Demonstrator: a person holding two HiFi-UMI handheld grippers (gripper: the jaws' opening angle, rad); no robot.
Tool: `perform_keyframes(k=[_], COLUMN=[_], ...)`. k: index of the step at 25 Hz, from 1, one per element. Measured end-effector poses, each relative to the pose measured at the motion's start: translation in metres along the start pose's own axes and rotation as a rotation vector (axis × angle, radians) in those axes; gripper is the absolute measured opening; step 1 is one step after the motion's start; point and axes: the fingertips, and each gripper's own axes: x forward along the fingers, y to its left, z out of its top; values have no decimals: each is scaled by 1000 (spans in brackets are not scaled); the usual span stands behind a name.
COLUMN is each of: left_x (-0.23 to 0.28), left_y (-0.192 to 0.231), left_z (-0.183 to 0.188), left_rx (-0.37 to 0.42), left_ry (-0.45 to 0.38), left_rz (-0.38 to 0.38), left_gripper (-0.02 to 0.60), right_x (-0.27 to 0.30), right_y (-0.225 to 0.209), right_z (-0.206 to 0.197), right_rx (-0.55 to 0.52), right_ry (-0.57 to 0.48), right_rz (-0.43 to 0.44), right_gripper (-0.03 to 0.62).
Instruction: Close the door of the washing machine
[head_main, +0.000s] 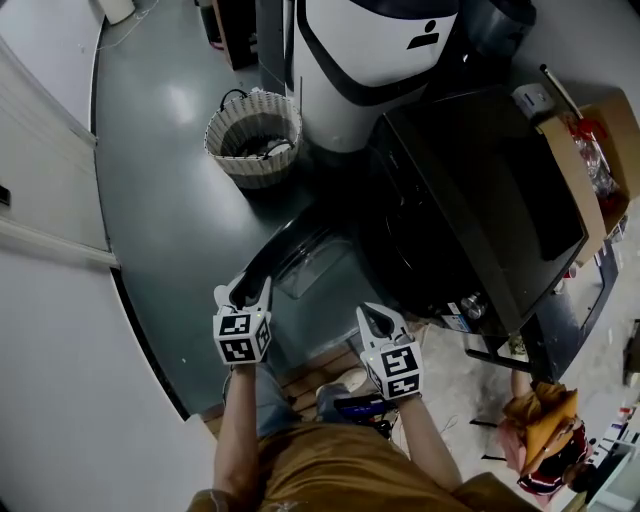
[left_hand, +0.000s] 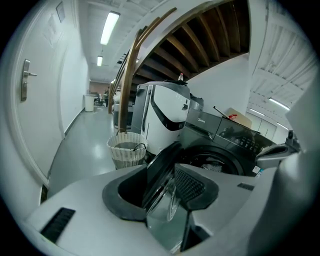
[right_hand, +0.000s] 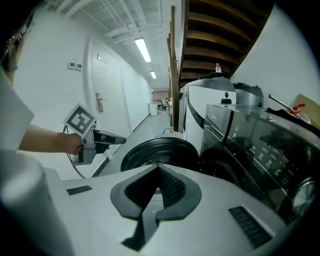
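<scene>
1. The door isn't shut yet. It stands wide open, swung out from the washer front toward me.
2. My left gripper is spread open right at the door's near edge. The rim shows in the gap, but I can't tell if a pad touches it.
3. My right gripper is clenched on nothing, near the drum opening.
4. So basically everything's left: swing the door round and press until it latches.
</scene>
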Motion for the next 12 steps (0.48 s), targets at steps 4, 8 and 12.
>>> perform_keyframes(k=[4,8,12], left_x=[17,32,47], left_y=[8,18,26], left_z=[-8,-14,-21], left_rx=[22,41,53], left_ry=[34,76,111], left_rz=[-8,-26,-49], left_gripper=[189,193,195], right_x=[9,20,32], right_y=[0,1,2], right_z=[-6,-6,-4], right_rx=[10,19,30], right_ry=[22,38,49], right_rz=[-7,-17,-24], right_gripper=[12,12,12])
